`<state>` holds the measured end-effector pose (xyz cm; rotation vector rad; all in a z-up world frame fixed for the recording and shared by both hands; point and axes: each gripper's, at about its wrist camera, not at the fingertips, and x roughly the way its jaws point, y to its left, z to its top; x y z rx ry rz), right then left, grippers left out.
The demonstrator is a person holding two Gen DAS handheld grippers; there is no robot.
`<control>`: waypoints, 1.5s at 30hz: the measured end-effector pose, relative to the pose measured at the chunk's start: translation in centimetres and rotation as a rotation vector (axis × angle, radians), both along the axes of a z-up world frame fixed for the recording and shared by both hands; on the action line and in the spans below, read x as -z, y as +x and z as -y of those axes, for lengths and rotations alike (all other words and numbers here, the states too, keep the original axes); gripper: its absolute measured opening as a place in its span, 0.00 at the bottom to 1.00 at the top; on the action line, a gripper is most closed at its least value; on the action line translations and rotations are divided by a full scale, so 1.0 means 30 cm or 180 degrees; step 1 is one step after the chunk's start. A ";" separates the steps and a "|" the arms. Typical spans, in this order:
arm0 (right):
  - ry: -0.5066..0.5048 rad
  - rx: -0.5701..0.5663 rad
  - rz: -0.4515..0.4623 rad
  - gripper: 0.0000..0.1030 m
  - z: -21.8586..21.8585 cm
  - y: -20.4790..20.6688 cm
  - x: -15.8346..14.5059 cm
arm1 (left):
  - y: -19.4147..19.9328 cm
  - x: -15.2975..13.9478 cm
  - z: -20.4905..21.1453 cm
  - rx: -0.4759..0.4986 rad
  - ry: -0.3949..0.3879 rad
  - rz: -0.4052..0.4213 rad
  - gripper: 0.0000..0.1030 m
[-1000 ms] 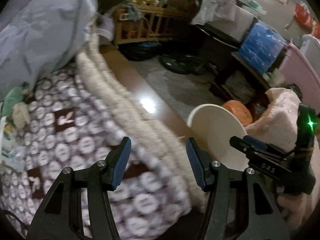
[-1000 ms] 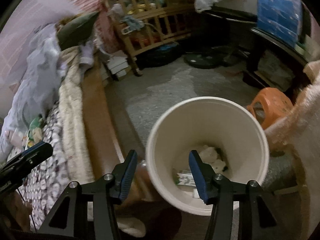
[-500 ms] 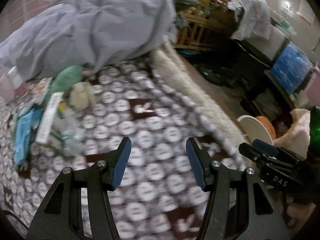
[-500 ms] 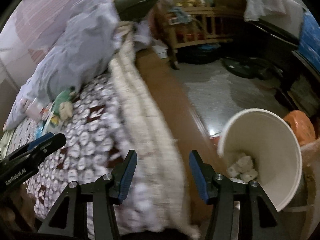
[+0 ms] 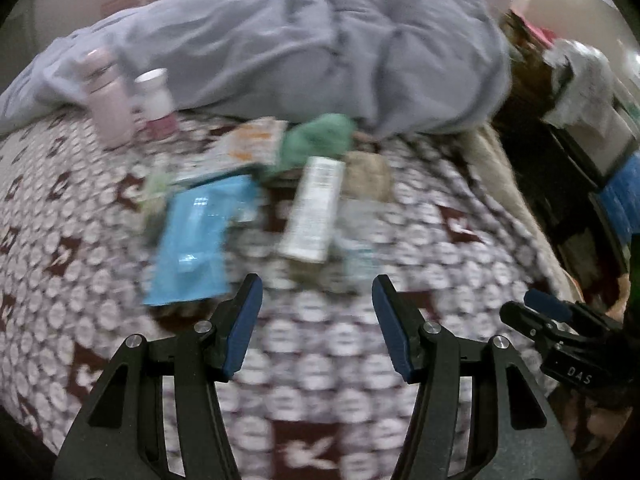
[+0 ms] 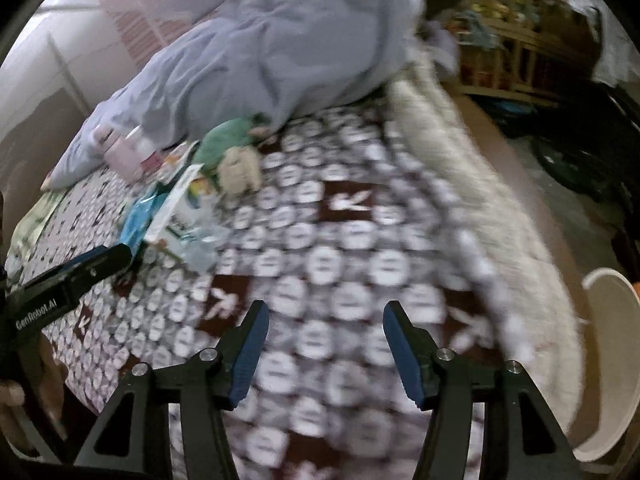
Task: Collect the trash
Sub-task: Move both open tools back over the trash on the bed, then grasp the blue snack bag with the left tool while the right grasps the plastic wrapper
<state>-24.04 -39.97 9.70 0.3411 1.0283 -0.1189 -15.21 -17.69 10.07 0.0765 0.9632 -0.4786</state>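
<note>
Nearby, grey duvet [image 5: 320,40] behind litter [image 5: 308,208]

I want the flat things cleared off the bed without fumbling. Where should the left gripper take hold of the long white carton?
Probably across the narrow width of the long white carton, near the end closest to the left gripper, coming from above. It lies flat on the patterned blanket, lengthwise toward the gripper, so its long sides are exposed; the open jaws look wide enough.
</note>
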 end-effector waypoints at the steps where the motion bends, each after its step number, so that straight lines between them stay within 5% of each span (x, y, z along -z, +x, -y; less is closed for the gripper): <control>1: 0.0016 -0.0062 -0.0001 0.56 -0.024 0.020 0.005 | 0.012 0.001 -0.026 -0.0043 0.0000 -0.0006 0.54; 10: 0.0234 -0.0437 0.0039 0.57 -0.184 0.201 0.049 | 0.157 0.045 -0.222 -0.0253 -0.0282 -0.0291 0.57; 18: 0.0356 -0.0781 0.0003 0.57 -0.273 0.340 0.110 | 0.271 0.128 -0.226 -0.0290 -0.0284 -0.0470 0.59; 23: 0.0126 -0.0895 0.0031 0.57 -0.306 0.398 0.146 | 0.331 0.192 -0.205 -0.0338 -0.0250 -0.0541 0.59; 27: 0.0093 -0.0882 0.0062 0.35 -0.298 0.418 0.163 | 0.350 0.220 -0.185 -0.0327 -0.0309 -0.0562 0.59; 31: 0.0084 -0.0923 0.0107 0.20 -0.293 0.396 0.156 | 0.320 0.211 -0.173 -0.0226 -0.0292 -0.0488 0.46; 45: 0.0111 -0.0716 0.0422 0.18 -0.210 0.161 -0.017 | 0.119 0.000 -0.206 -0.0069 -0.0533 -0.0218 0.39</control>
